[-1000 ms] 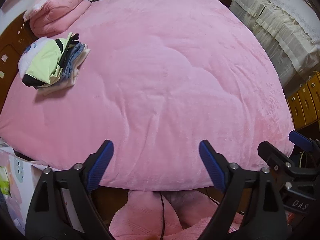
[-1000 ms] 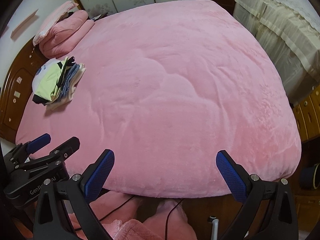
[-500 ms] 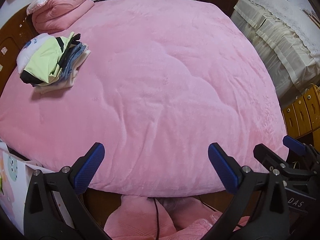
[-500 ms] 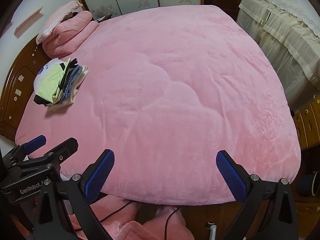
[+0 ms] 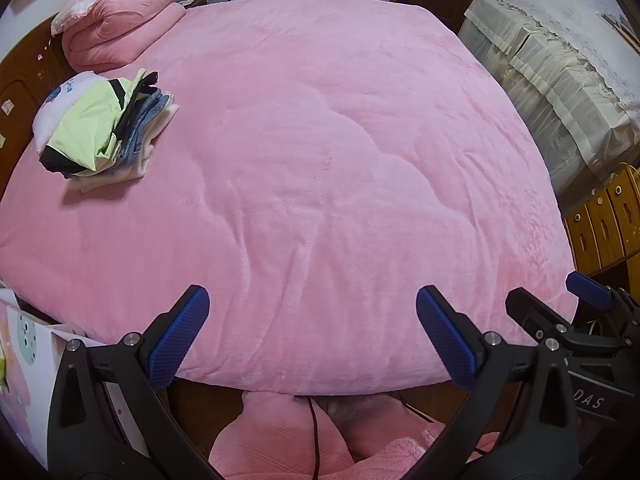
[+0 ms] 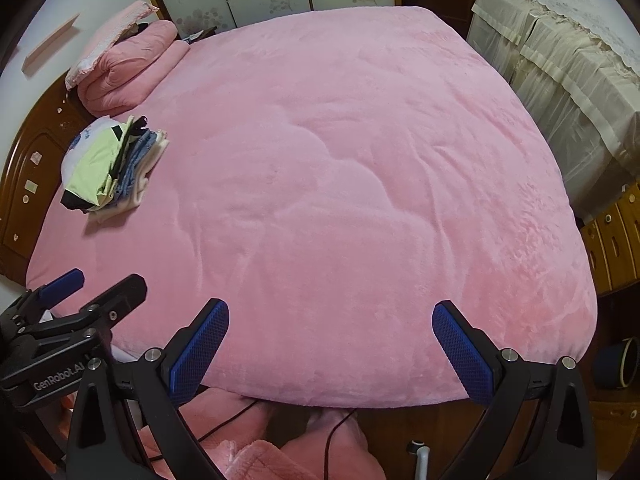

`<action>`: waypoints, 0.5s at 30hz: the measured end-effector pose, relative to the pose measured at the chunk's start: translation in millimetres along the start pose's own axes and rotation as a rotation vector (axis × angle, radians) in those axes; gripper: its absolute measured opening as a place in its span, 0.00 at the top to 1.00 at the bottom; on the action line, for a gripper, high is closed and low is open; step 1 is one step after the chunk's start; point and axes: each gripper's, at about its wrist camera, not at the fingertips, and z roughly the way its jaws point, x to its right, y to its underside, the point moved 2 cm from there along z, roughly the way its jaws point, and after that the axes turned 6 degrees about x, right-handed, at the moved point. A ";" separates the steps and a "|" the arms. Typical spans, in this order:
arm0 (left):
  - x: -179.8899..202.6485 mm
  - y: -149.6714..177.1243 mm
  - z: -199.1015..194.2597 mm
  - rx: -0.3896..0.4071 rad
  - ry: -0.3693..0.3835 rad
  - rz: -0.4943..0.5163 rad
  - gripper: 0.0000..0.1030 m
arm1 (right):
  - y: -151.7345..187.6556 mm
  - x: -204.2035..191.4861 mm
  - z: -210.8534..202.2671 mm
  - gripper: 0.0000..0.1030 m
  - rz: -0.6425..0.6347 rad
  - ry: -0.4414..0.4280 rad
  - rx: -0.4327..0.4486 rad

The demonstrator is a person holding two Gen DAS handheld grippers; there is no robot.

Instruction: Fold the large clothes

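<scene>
Stack of folded clothes (image 5: pixel 106 132) sits at the bed's (image 5: pixel 340 160) far-left, near the headboard; soft, light, floppy, so best pinched at a hem or corner. Left gripper (image 5: pixel 312 330) has just opened wide, empty, over the bed's near edge. Right gripper (image 6: pixel 330 348): jaws apart, empty, same edge.

Plush matt pink bedspread (image 5: pixel 320 160), glossy wooden headboard (image 6: pixel 36 168), folded cloth pile (image 5: pixel 100 132)

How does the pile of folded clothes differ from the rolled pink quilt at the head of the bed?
The pile of folded clothes is mixed in colour: green, white, denim, black. The rolled pink quilt is one colour. The pile is flat layers; the quilt is a thick roll, bulkier, and lies farther from the cameras. Both rest on the pink bedspread.
</scene>
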 end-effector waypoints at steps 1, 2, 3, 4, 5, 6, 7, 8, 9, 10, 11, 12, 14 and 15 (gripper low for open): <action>0.1 -0.5 0.1 -0.001 0.002 0.002 0.00 | 1.6 -1.1 -0.7 0.00 0.004 0.001 0.001; 0.1 -0.9 0.6 -0.003 0.003 0.004 0.00 | 1.1 0.5 -0.7 0.00 0.005 0.000 0.002; -1.0 -0.8 0.9 -0.003 0.002 0.008 0.00 | 1.5 0.5 -0.9 0.00 0.005 0.000 0.003; -0.9 -1.4 1.1 -0.002 0.001 0.008 0.00 | 2.7 -1.9 -1.0 0.00 0.006 0.002 0.003; -1.0 -1.7 1.3 -0.003 0.002 0.006 0.00 | 2.3 -0.6 -1.1 0.00 0.003 0.000 0.004; -1.4 -1.3 1.1 -0.003 0.002 0.008 0.00 | 4.3 -2.9 -1.9 0.00 0.006 0.001 0.005; -1.4 -1.6 1.4 -0.004 0.001 0.008 0.00 | 4.9 -2.6 -1.8 0.00 0.004 0.000 0.004; -1.6 -1.8 1.6 -0.004 0.002 0.008 0.00 | 5.3 -3.2 -2.0 0.00 0.005 0.000 0.004; -1.8 -1.8 1.7 -0.005 0.003 0.009 0.00 | 5.9 -3.4 -2.1 0.00 0.008 0.001 0.004; -1.9 -1.0 1.7 -0.005 0.003 0.011 0.00 | 5.8 -1.6 -1.8 0.00 0.008 0.000 0.002; -1.3 -0.9 2.0 -0.006 0.003 0.011 0.00 | 6.1 -3.4 -2.2 0.00 0.009 0.001 0.003; -0.7 -0.8 2.3 -0.008 0.002 0.012 0.00 | 6.2 -4.5 -2.3 0.00 0.009 0.002 0.004; 0.6 -0.6 3.1 -0.008 0.000 0.012 0.00 | 6.0 -3.8 -2.1 0.00 0.009 0.001 0.003; 0.8 -0.7 3.2 -0.007 -0.001 0.012 0.00 | 6.1 -4.9 -2.1 0.00 0.010 0.001 0.004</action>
